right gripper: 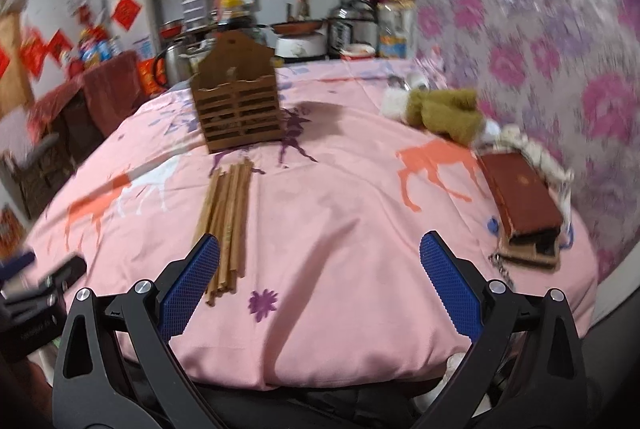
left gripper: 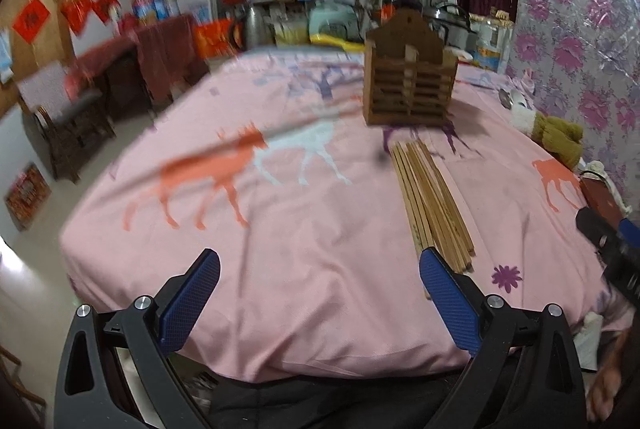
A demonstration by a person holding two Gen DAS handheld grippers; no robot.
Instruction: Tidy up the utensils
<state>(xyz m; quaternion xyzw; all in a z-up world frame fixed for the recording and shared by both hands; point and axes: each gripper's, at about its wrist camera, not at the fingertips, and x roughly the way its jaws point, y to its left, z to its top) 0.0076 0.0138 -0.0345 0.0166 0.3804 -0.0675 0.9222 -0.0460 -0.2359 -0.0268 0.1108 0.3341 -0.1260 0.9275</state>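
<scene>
A bundle of wooden chopsticks [left gripper: 430,201] lies flat on the pink horse-print cloth [left gripper: 280,249]; it also shows in the right wrist view [right gripper: 226,217]. A brown slatted wooden utensil holder [left gripper: 408,81] stands upright beyond the chopsticks, and shows in the right wrist view too [right gripper: 238,105]. My left gripper [left gripper: 320,265] is open and empty, its right finger near the chopsticks' near ends. My right gripper [right gripper: 320,257] is open and empty, its left finger by the same ends. Each gripper shows at the edge of the other's view.
A metal spoon [left gripper: 506,97] and a stuffed toy [right gripper: 444,109] lie near the floral wall at the right. A dark red box [right gripper: 520,197] sits at the table's right edge. Kitchen pots, bottles and a kettle stand behind the table.
</scene>
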